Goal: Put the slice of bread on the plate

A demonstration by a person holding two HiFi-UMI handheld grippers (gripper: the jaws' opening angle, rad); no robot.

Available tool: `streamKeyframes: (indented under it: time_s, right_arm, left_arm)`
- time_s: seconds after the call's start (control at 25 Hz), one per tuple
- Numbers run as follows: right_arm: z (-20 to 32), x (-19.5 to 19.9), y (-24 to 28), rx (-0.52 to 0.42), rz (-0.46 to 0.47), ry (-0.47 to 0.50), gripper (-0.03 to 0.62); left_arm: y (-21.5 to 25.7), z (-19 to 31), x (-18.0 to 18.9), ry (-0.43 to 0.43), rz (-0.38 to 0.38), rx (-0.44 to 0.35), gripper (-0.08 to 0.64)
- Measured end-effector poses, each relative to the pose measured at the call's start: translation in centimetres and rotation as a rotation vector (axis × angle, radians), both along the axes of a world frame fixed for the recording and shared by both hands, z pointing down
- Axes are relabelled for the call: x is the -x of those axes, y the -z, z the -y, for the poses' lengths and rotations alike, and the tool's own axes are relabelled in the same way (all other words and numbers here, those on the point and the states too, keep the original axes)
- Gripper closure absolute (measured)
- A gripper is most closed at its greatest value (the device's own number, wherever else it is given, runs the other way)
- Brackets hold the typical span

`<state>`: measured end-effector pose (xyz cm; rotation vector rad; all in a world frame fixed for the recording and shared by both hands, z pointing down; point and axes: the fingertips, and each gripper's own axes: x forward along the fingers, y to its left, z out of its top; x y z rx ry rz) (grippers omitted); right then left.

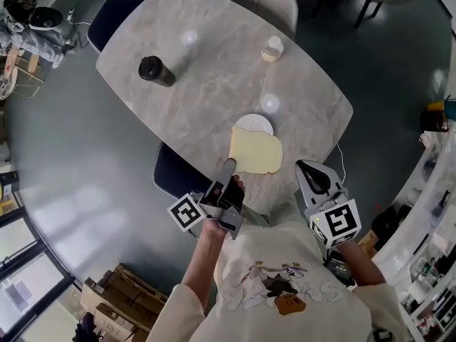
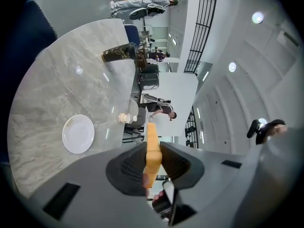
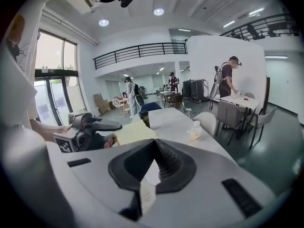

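Grey marble worktop spreads out below me. My left tool is clenched on one edge of the slice of bread, which lies flat at 6 o'clock from the white plate and overlaps the plate's near rim. My right tool is closed on nothing, at 3 o'clock from the bread.

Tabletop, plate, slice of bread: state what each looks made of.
Tabletop: grey veined stone or stone-look laminate, polished, with bright glints. Plate: smooth glossy white, likely ceramic, perhaps plastic. Slice of bread: pale yellow, matte, uniform; real bread or a foam prop, can't tell.
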<state>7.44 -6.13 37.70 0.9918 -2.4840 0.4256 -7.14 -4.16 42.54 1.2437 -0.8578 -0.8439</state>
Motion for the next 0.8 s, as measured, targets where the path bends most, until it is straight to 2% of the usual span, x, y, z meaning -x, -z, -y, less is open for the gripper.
streamKeyframes:
  time_s: [0.32, 0.48, 0.8]
  right_arm:
    - [1.7, 1.4, -3.6, 0.005, -0.036, 0.063, 0.588]
    - [2.0, 1.7, -5.0, 0.012, -0.035, 0.067, 0.588]
    - [1.9, 2.7, -7.9, 0.045, -0.027, 0.066, 0.588]
  left_arm:
    - [-3.3, 1.3, 0.2, 0.014, 0.024, -0.023, 0.466]
    - [-4.5, 1.7, 0.0, 0.016, 0.040, -0.037, 0.466]
    - [-6.8, 2.2, -0.4, 0.040, 0.042, -0.015, 0.466]
